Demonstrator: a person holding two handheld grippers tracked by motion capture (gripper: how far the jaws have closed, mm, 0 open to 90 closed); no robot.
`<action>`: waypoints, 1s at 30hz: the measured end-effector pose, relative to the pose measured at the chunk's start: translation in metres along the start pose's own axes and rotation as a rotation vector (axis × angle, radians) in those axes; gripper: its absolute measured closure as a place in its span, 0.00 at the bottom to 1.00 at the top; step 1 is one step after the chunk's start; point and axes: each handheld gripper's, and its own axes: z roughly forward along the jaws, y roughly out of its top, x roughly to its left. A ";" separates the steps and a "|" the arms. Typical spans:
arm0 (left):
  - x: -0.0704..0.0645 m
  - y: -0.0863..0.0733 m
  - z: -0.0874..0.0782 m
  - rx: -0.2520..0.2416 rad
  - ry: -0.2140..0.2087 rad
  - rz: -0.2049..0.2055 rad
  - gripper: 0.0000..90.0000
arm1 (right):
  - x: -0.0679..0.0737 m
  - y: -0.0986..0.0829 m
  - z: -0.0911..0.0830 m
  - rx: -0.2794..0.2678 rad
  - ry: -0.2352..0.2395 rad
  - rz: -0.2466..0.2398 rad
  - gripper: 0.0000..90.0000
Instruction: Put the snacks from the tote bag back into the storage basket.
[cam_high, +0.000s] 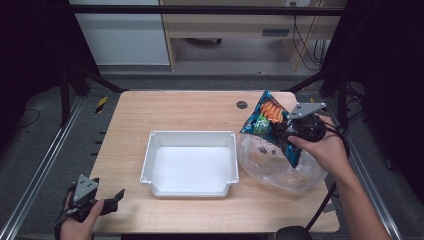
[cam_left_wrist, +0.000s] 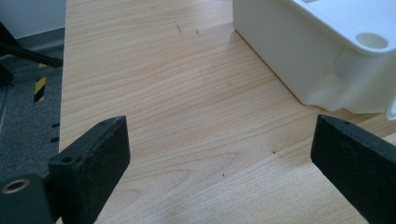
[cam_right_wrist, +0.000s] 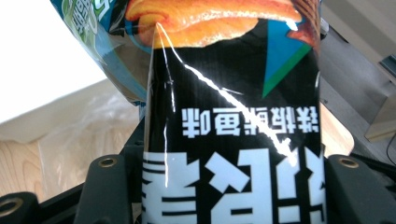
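High view, table: a wooden table (cam_high: 200, 107) with a white tray (cam_high: 191, 162) near its middle, open side up, nothing inside.
High view, snack bag: a blue, black and orange snack bag (cam_high: 267, 122) is held up off the table at the right, tilted, just right of the tray's far corner.
High view, plastic bag: a clear plastic bag (cam_high: 277, 167) lies crumpled on the table under the snack bag, just beside the tray's right wall.
High view, right gripper: the right gripper (cam_high: 284, 131) clamps the snack bag's lower right part; the hand (cam_high: 325, 147) behind it comes in from the lower right.
High view, left gripper: the left gripper (cam_high: 117, 196) sits at the table's near left corner, well apart from the tray, jaws pointing right.
Left gripper view, jaws: spread wide, nothing between them but bare wood.
Left gripper view, tray: the tray's outer wall (cam_left_wrist: 299, 60) and a rounded corner stand ahead at the upper right, apart from the jaws.
Right gripper view, jaws: one on each side of the snack bag (cam_right_wrist: 233, 116), pressed against it.
Right gripper view, print: white characters on black, upside down; orange picture above.
Right gripper view, background: plastic bag (cam_right_wrist: 79, 140) lower left, the tray's white (cam_right_wrist: 37, 60) behind it.
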 end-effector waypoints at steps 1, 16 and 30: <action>0.000 0.000 0.000 -0.003 0.002 -0.003 0.05 | 0.000 0.001 0.000 -0.004 0.004 -0.004 0.46; 0.002 -0.001 0.000 0.003 0.000 -0.008 0.05 | 0.009 0.016 0.007 -0.050 0.018 -0.007 0.46; 0.001 -0.001 0.002 0.004 -0.001 -0.011 0.05 | 0.020 0.031 0.015 -0.069 0.035 -0.029 0.47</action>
